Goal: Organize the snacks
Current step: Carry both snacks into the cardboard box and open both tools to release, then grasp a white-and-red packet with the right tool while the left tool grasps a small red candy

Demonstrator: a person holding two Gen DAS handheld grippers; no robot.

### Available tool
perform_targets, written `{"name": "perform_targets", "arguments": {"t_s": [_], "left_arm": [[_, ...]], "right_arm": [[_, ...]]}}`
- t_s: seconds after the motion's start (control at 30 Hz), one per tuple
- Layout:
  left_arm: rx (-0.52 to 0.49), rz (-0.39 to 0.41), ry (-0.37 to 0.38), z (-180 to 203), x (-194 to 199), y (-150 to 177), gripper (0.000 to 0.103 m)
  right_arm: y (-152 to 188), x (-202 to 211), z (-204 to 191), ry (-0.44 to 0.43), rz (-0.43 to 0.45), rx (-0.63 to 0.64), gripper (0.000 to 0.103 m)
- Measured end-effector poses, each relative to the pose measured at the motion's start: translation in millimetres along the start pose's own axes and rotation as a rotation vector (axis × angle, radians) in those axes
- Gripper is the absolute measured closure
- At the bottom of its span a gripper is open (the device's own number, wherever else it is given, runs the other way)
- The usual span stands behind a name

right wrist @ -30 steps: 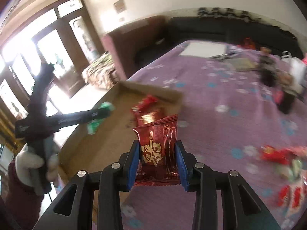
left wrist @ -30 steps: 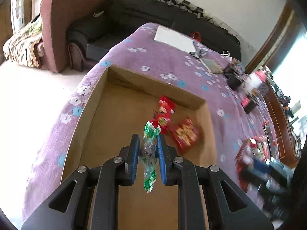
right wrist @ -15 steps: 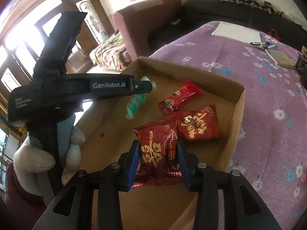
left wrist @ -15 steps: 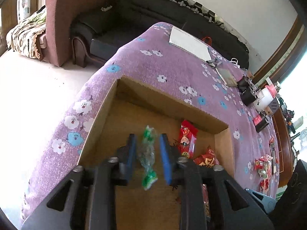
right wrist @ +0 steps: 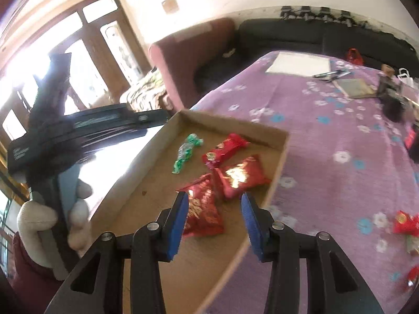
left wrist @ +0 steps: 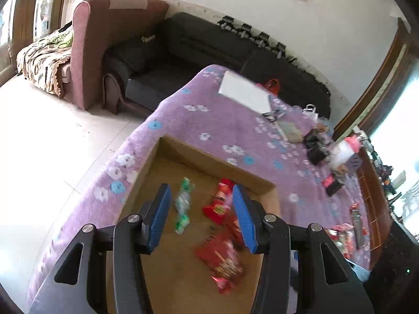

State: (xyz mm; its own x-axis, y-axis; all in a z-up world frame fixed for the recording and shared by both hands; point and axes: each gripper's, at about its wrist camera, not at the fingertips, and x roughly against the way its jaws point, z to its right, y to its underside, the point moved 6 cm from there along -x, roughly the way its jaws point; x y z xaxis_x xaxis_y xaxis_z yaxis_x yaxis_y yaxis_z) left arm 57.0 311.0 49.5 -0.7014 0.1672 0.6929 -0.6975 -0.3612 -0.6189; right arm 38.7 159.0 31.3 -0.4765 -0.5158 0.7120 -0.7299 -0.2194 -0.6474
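Blue-padded jaws on both your grippers now stand wide apart and hold nothing: a second ago each was clamped on a snack. Your right gripper (right wrist: 214, 218) has let go of the red packet (right wrist: 203, 209), which lies on the cardboard box (right wrist: 275, 183) floor just past its pads, touching a second red packet (right wrist: 241, 175). Your left gripper (left wrist: 201, 216) has dropped the green candy (left wrist: 183, 204), now flat in the box near the long red wrapper (right wrist: 224, 149). That puts 4 snacks in the box. Farther right on the purple tablecloth (right wrist: 327, 141), more red snacks (right wrist: 404, 222) wait, though blur hides how many. Judging by this, fetch those next.
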Motion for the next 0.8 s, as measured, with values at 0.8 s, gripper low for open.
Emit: {"name": "perform_targets", "arguments": {"t_s": [0.8], "left_arm": [[-0.107,-0.118,0.303,145.0,57.3,149.0,0.046]], "right_arm": [[111.7,206.6,262.4,0.355,0.23,-0.401,0.057]]}}
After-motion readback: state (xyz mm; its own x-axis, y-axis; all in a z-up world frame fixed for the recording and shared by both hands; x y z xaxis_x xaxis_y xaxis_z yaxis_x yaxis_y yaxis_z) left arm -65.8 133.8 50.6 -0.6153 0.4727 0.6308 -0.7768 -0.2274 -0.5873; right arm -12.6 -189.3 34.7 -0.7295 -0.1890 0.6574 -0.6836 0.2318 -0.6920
